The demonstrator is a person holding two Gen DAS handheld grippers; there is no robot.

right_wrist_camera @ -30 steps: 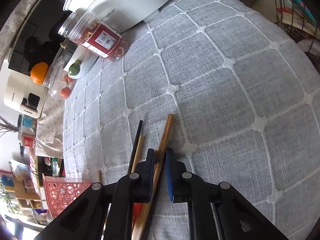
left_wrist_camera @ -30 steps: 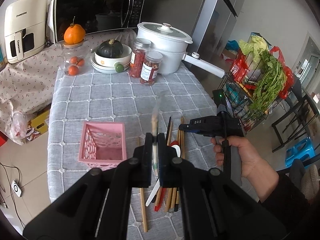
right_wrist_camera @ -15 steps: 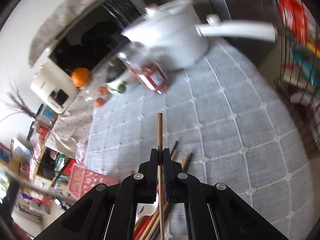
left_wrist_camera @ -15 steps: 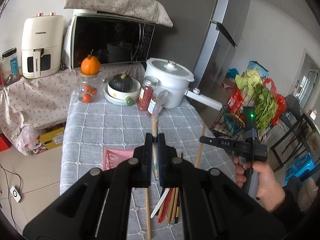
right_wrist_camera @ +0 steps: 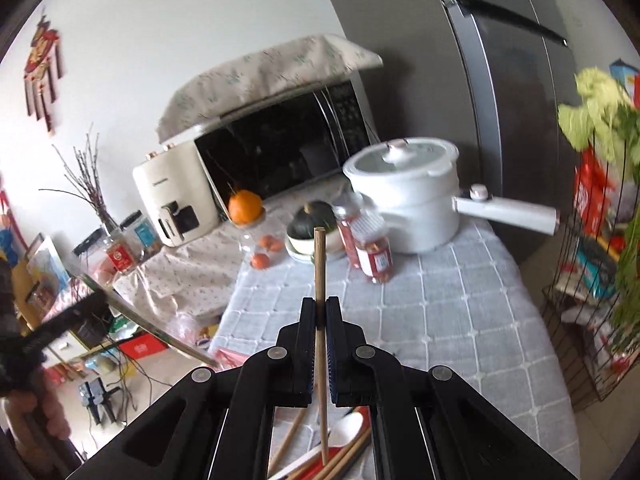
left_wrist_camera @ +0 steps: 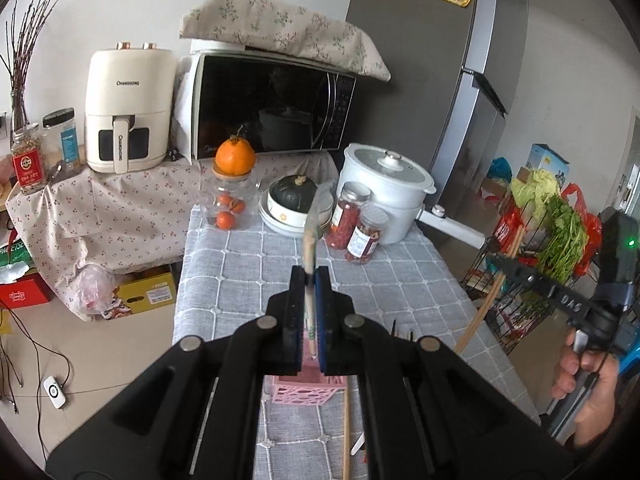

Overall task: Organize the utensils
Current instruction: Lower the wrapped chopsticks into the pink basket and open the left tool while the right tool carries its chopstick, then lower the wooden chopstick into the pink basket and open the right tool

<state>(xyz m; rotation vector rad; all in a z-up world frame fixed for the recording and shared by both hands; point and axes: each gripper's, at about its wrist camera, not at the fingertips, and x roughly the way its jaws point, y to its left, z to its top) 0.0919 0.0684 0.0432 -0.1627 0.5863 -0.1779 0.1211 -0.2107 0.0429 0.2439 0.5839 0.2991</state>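
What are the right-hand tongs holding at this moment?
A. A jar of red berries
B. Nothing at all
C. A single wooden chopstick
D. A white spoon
C: in the right wrist view the right tongs are shut on one wooden chopstick that sticks up between the pads, lifted above the other utensils left lying on the grey tablecloth.

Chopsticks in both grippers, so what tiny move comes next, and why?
Probably lower the left gripper toward the pink basket just beneath it. It is shut on a pale chopstick, and the right gripper holds a wooden chopstick raised above the pile.
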